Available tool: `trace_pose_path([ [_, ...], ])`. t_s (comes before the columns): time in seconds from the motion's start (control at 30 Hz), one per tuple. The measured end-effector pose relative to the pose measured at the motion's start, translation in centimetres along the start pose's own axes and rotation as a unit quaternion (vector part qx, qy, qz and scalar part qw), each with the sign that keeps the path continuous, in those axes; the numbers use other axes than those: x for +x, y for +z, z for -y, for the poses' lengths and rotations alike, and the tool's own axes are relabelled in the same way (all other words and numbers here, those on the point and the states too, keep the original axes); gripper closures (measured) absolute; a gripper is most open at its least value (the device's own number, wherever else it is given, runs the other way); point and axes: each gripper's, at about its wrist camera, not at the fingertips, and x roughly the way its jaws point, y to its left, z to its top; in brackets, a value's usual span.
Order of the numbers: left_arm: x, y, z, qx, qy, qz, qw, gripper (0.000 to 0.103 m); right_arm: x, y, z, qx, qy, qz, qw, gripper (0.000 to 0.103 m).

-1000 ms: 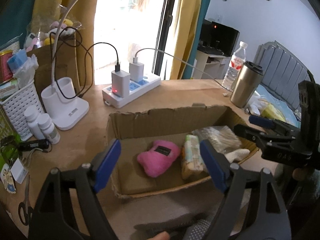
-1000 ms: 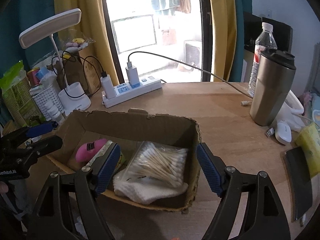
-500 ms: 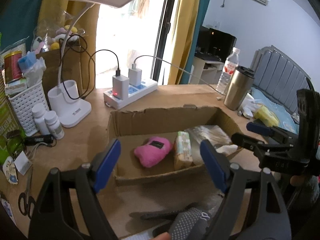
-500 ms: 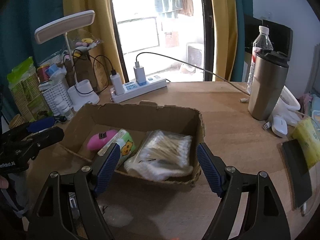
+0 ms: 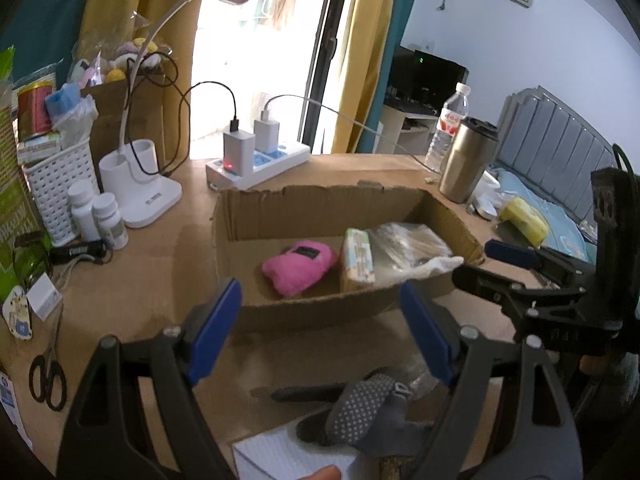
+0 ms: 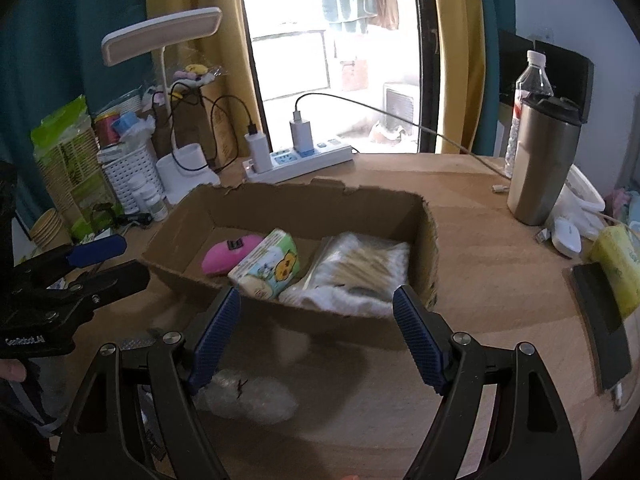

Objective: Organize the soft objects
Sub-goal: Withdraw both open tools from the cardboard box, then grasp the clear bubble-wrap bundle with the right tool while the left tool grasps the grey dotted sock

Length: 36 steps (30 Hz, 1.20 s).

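Eyeing grey dotted glove [image 5: 362, 408] below my left gripper [image 5: 320, 328]: limp, light, pinch mid-fabric. Both jaws open, empty; right gripper [image 6: 316, 336] idle.

Daylight pours through the window [image 6: 320, 52], blown out to white glare. The desk [image 6: 500, 280] is evenly lit, with soft shadows nearest the camera. Fisheye curvature bends and darkens both frames' corners; slight blur throughout.

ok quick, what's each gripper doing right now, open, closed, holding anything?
Left gripper: open, holding nothing, in front of the cardboard box.
Right gripper: open, holding nothing.
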Motion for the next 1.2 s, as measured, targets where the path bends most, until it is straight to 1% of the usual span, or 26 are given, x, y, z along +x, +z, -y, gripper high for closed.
trace_pose_path([
  [0.37, 0.3, -2.2, 0.1, -0.005, 0.000, -0.023, 0.9997, 0.020, 0.5, -2.2, -1.7, -0.007, 0.023, -0.024, 0.999, 0.022],
  [0.6, 0.3, -3.6, -0.2, -0.012, 0.004, -0.038, 0.9992, 0.020, 1.3, -3.6, -2.7, -0.021, 0.042, -0.049, 0.998, 0.022],
  [0.8, 0.4, -4.2, -0.3, -0.017, 0.005, -0.048, 0.9987, 0.020, 2.3, -4.7, -3.1, -0.024, 0.055, -0.072, 0.996, 0.022],
  [0.9, 0.4, -4.2, 0.3, -0.012, 0.000, -0.050, 0.9987, 0.020, 2.7, -5.0, -3.0, -0.021, 0.058, -0.081, 0.995, 0.022],
  [1.03, 1.1, -4.4, 1.4, 0.002, -0.007, -0.065, 0.9979, 0.020, 3.0, -5.2, -2.5, -0.014, 0.069, -0.085, 0.994, 0.022],
  [1.1, 1.5, -4.5, 1.9, 0.008, -0.008, -0.073, 0.9973, 0.020, 3.0, -5.2, -2.1, -0.009, 0.069, -0.086, 0.994, 0.026],
  [1.17, 1.9, -4.5, 2.1, 0.012, -0.008, -0.081, 0.9966, 0.020, 3.0, -5.3, -1.6, -0.006, 0.072, -0.087, 0.994, 0.040],
  [1.2, 2.1, -4.5, 2.2, 0.012, -0.009, -0.084, 0.9963, 0.020, 2.9, -5.3, -1.3, -0.004, 0.074, -0.087, 0.993, 0.042],
])
